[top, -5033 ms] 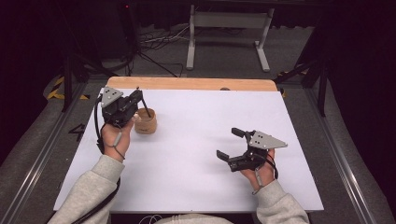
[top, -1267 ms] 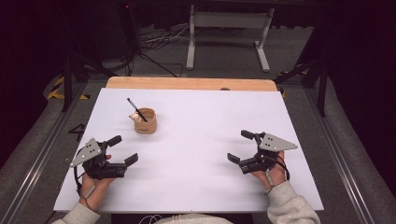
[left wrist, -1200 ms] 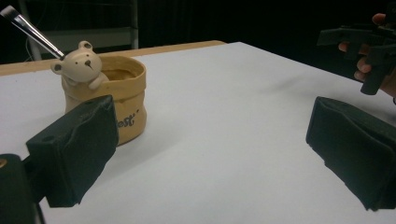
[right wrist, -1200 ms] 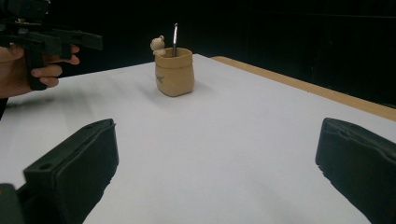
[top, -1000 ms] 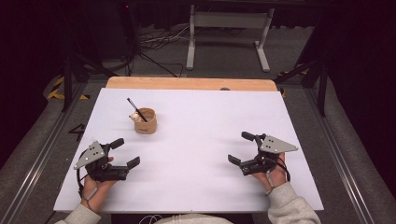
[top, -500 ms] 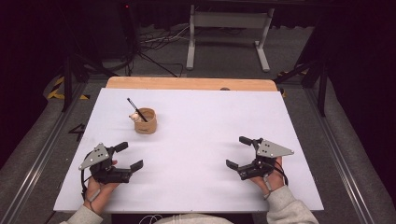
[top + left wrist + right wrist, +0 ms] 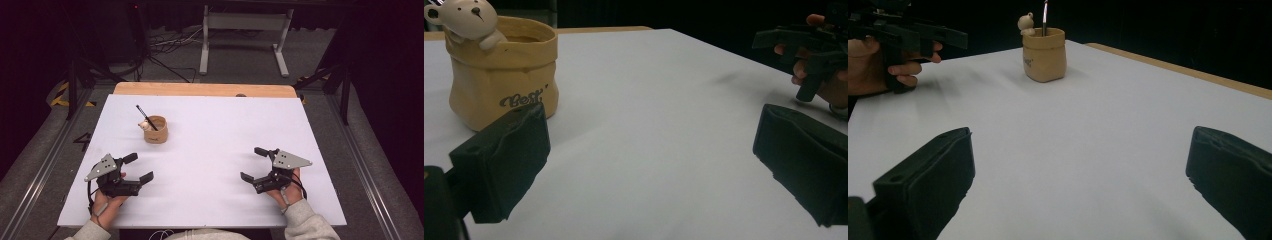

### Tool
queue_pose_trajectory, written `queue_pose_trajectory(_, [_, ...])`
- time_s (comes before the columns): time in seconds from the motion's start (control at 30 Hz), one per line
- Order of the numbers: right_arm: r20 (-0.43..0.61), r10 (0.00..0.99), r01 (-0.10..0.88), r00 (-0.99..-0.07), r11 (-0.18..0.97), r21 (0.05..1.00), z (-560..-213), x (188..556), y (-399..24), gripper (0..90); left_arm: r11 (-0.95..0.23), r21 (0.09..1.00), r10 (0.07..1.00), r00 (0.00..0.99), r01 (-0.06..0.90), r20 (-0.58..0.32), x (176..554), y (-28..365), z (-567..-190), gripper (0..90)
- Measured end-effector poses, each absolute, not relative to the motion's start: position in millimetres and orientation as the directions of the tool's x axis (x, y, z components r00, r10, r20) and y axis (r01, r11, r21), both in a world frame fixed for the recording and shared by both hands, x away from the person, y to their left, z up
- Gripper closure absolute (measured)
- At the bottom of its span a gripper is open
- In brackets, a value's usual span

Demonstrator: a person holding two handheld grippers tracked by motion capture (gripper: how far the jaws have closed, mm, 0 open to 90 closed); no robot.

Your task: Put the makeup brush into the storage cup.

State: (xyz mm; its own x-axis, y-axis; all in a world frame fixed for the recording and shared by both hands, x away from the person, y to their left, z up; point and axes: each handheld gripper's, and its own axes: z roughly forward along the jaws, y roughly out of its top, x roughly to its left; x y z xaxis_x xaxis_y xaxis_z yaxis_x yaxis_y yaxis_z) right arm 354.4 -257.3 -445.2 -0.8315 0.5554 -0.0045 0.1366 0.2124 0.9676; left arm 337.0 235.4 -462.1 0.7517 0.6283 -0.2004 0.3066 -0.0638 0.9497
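Your left gripper (image 7: 138, 168): near-left on the table, jaws wide apart, holding nothing | your right gripper (image 7: 254, 164): near-right, jaws wide, holding nothing | tan pen holder (image 7: 155, 130): far-left, a pen (image 7: 146, 117) standing in it.

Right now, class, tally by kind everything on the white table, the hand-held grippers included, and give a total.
Tan bag-shaped pen holder with a bear figure: 1
Dark pen standing in the holder: 1
Hand-held grippers, the left gripper and the right gripper, both open and holding nothing: 2
Total: 4
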Motion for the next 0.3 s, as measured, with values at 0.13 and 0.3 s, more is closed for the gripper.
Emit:
queue_pose_trajectory(0.13, [-0.005,0.558,0.136,-0.83,0.211,0.968,-444.4,354.0,-257.8,0.0,-0.063,0.949,0.629,0.751,0.309,-0.203,336.7,235.6,-461.9,2.7])
queue_pose_trajectory(0.3, [0.015,0.561,0.148,-0.828,0.193,0.97,-443.7,355.2,-258.2,0.0,-0.063,0.95,0.63,0.75,0.305,-0.199,336.7,235.8,-461.7,2.7])
